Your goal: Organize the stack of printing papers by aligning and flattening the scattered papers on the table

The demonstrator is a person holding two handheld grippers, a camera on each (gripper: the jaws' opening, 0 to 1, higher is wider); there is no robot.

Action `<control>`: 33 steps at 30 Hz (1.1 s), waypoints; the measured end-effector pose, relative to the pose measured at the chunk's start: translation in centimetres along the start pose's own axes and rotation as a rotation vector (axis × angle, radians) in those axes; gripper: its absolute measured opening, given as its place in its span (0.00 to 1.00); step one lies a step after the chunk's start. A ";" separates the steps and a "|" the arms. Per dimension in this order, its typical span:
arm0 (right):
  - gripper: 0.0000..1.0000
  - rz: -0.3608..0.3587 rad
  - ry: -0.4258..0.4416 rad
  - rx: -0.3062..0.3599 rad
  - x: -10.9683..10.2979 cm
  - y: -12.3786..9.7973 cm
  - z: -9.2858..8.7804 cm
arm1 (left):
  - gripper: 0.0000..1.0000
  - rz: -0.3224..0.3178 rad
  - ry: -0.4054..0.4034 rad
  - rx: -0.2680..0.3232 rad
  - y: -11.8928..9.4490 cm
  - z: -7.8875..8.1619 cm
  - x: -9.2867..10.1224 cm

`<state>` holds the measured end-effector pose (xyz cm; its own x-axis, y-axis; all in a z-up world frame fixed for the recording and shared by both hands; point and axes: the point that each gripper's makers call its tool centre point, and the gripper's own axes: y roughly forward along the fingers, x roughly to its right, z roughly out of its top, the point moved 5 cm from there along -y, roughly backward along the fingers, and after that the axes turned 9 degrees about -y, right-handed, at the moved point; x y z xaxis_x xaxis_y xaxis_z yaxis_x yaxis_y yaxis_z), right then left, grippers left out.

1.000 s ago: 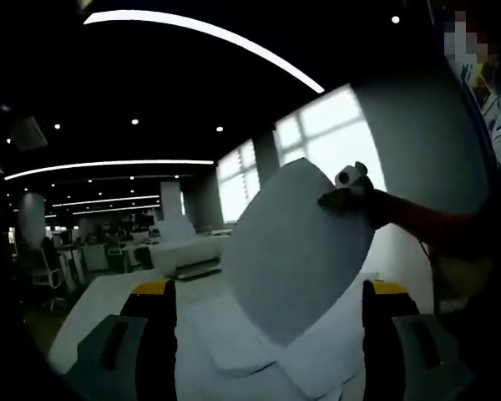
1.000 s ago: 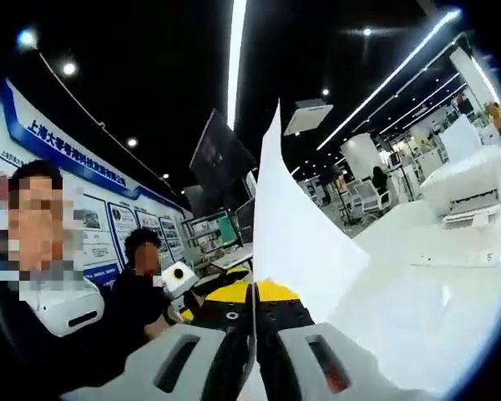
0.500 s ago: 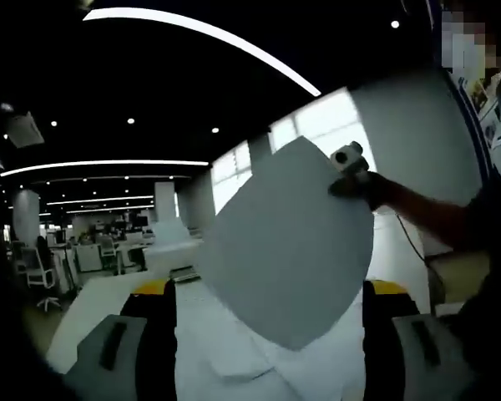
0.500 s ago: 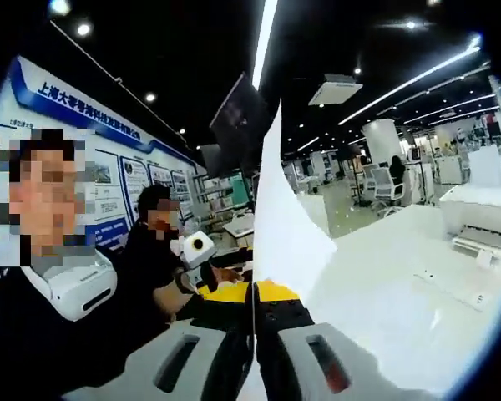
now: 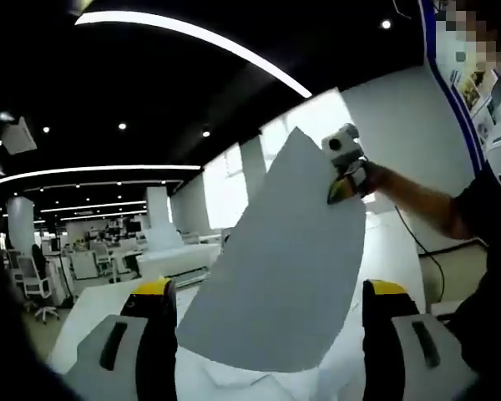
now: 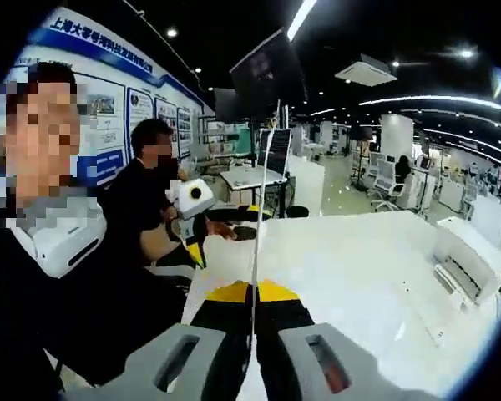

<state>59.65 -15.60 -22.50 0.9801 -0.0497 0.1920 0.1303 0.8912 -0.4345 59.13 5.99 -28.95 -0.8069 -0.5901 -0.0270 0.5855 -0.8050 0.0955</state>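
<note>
My right claw [image 6: 252,305] is clenched on one sheet of paper [image 6: 259,217], which rises edge-on from between the jaws, held up in the air above the white table [image 6: 359,259]. In the left gripper view that sheet [image 5: 275,276] hangs broadside, pinched at its upper corner, lower edge near the papers on the table [image 5: 259,386]. My left claw [image 5: 267,313] stands released below it, jaws either side, so I judge it the nearer one to steady the sheet's free edge.
</note>
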 end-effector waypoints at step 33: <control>0.00 0.078 -0.491 -0.409 0.2 3.5 4.2 | 0.40 -0.212 -0.069 -0.094 2.4 -2.6 2.9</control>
<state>59.71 -10.62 -20.24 0.8192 0.3072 0.4843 0.2025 0.6350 -0.7455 58.42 2.20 -31.36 -0.9141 -0.4041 0.0322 0.4044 -0.9146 0.0021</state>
